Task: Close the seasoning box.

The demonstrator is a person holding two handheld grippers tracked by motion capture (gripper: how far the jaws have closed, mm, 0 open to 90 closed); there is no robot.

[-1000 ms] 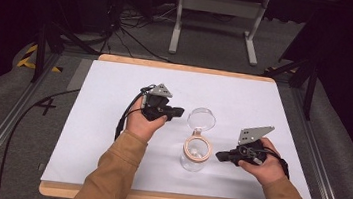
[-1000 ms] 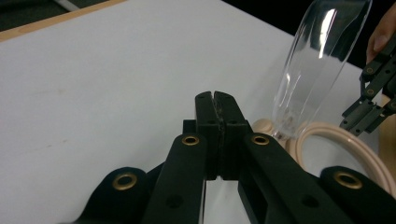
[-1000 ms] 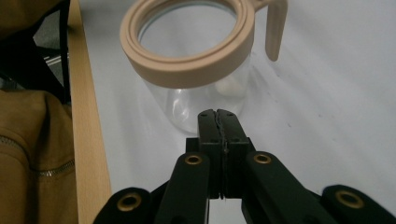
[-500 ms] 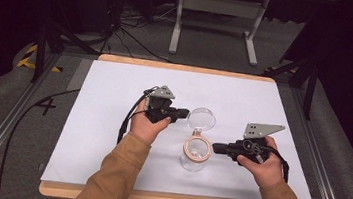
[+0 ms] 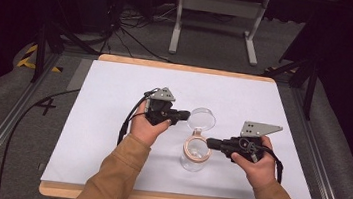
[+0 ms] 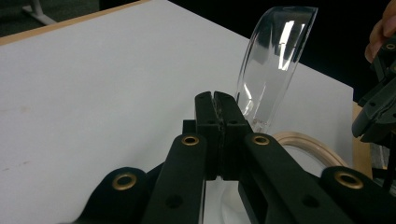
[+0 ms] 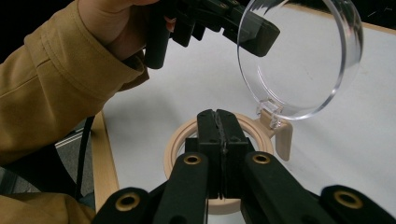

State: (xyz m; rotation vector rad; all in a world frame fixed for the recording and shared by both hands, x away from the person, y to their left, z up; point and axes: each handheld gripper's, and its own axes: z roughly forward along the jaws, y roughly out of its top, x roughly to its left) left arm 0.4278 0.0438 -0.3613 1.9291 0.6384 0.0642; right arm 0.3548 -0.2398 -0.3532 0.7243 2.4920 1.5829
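High view: a person in tan sleeves sits at a white table [image 5: 110, 137] and holds a black two-jaw gripper in each hand. Between the hands stands a small clear jar [image 5: 195, 157] with a tan collar around its mouth. Its round clear lid [image 5: 202, 118] is hinged at the far side of the collar and stands swung up and open. The left gripper [image 5: 186, 114] points right, its tip at the lid's left edge. The right gripper [image 5: 210, 143] points left, its tip at the right side of the collar.

Left gripper view: the two black jaws are pressed together with nothing between them. Just past their tip, slightly right, the lid [image 6: 273, 65] rises upright and edge-on. The tan collar [image 6: 310, 147] curves at lower right. Whether the tip touches the lid is unclear.

Right gripper view: these jaws are also pressed together and empty, their tip over the near part of the collar [image 7: 184, 140]. Behind it the lid [image 7: 303, 60] stands tilted on its tan hinge [image 7: 280, 133], with the left gripper [image 7: 266, 37] against its upper left edge.

Judging from this, the opening looks done: the lid is up and the jar's mouth is clear. What seems left is to steady the jar and then either put something in or swing the lid down and shut.
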